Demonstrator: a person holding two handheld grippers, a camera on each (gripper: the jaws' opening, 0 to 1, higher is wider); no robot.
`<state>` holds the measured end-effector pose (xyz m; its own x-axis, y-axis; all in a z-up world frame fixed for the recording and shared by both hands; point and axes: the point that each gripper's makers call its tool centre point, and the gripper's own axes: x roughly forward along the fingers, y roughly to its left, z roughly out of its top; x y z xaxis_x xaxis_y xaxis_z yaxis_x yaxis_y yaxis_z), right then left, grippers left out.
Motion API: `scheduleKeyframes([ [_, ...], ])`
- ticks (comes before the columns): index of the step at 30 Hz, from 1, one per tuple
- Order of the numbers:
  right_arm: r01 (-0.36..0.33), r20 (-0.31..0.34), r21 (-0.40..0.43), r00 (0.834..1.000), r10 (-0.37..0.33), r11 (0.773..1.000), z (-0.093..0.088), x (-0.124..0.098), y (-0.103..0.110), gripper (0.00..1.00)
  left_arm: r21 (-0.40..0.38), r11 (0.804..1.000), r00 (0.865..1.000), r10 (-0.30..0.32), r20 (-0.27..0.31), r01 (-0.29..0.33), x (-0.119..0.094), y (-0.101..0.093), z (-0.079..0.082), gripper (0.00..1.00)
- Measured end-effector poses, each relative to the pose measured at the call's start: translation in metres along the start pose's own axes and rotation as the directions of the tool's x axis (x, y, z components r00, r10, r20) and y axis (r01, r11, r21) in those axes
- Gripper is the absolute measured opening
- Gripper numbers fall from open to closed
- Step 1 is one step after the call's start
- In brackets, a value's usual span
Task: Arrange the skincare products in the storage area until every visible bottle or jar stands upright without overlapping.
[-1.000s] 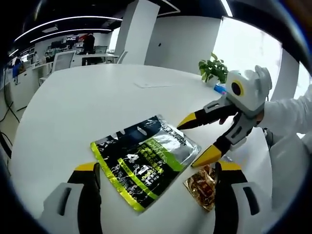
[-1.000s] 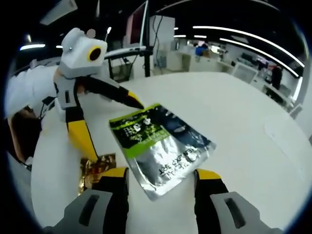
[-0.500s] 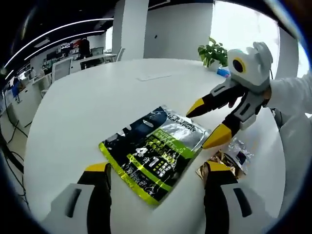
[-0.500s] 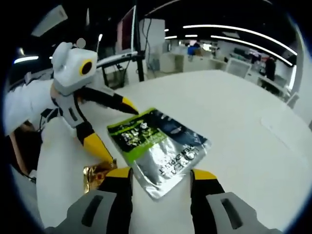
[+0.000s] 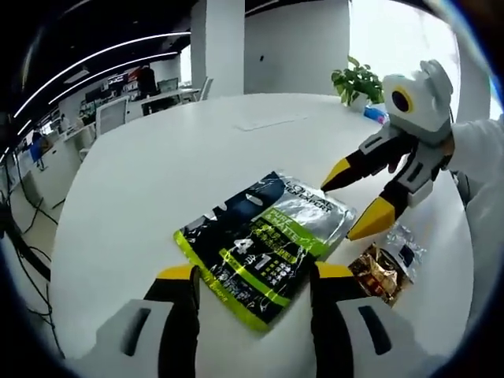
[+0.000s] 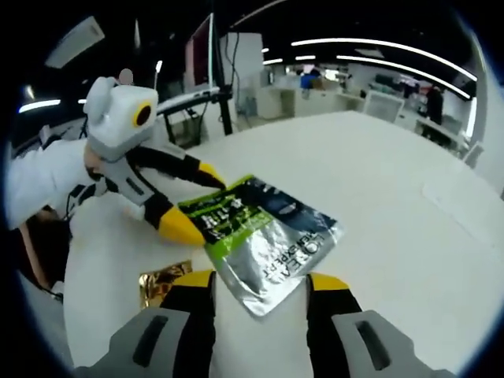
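A big flat pouch [image 5: 264, 248], black, green and silver, lies on the round white table [image 5: 157, 173]. It is sealed, so I cannot tell what is inside. In the left gripper view, the left gripper [image 5: 256, 279] has its jaws wide apart, one on each side of the pouch's near end, holding nothing. The right gripper [image 5: 358, 197] is open too, with its yellow tips at the pouch's far corner. Just beside that corner lie a small gold packet [image 5: 376, 274] and a small clear packet [image 5: 405, 248]. A potted plant [image 5: 358, 81] stands far back on the table. In the right gripper view, the silver end of the pouch lies between the open jaws.
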<state>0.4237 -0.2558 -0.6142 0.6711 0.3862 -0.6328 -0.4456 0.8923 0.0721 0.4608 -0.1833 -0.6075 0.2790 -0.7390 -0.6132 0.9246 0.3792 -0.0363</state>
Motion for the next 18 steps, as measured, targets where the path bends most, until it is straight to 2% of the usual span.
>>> scheduleKeyframes([
  [1,0.003,0.002,-0.009,1.0,-0.003,1.0,0.0,0.0,0.0,0.39,-0.013,1.0,1.0,-0.004,0.002,0.004,0.0,-0.001,0.0,0.5],
  [4,0.034,-0.043,-0.154,0.998,-0.041,0.987,-0.006,0.002,-0.005,0.41,-0.057,0.998,1.0,-0.021,0.013,0.021,-0.002,-0.004,0.002,0.49],
  [5,0.034,-0.055,-0.169,0.998,-0.044,0.985,-0.007,0.003,-0.004,0.42,-0.069,0.997,1.0,-0.025,0.016,0.026,-0.003,-0.005,0.002,0.49],
  [6,0.033,-0.033,-0.144,0.999,-0.039,0.989,-0.002,0.003,-0.001,0.42,-0.093,0.995,0.999,-0.027,0.019,0.029,-0.002,-0.002,0.003,0.49],
  [11,0.083,-0.02,-0.163,0.996,-0.087,0.983,0.001,0.002,-0.011,0.35,-0.164,0.985,0.999,-0.044,0.031,0.049,-0.003,0.002,0.004,0.48],
  [14,0.086,-0.012,-0.131,0.996,-0.088,0.988,0.002,0.001,-0.011,0.32,-0.151,0.987,0.999,-0.043,0.029,0.047,-0.003,0.005,0.003,0.46],
  [15,0.082,-0.012,-0.12,0.996,-0.084,0.989,0.001,0.001,-0.01,0.32,-0.161,0.987,1.0,-0.017,0.025,0.021,-0.002,0.012,0.003,0.43],
  [18,0.084,-0.005,-0.101,0.996,-0.085,0.991,0.002,0.002,-0.012,0.31,-0.088,0.996,1.0,-0.007,0.013,0.008,0.0,0.012,0.001,0.4],
])
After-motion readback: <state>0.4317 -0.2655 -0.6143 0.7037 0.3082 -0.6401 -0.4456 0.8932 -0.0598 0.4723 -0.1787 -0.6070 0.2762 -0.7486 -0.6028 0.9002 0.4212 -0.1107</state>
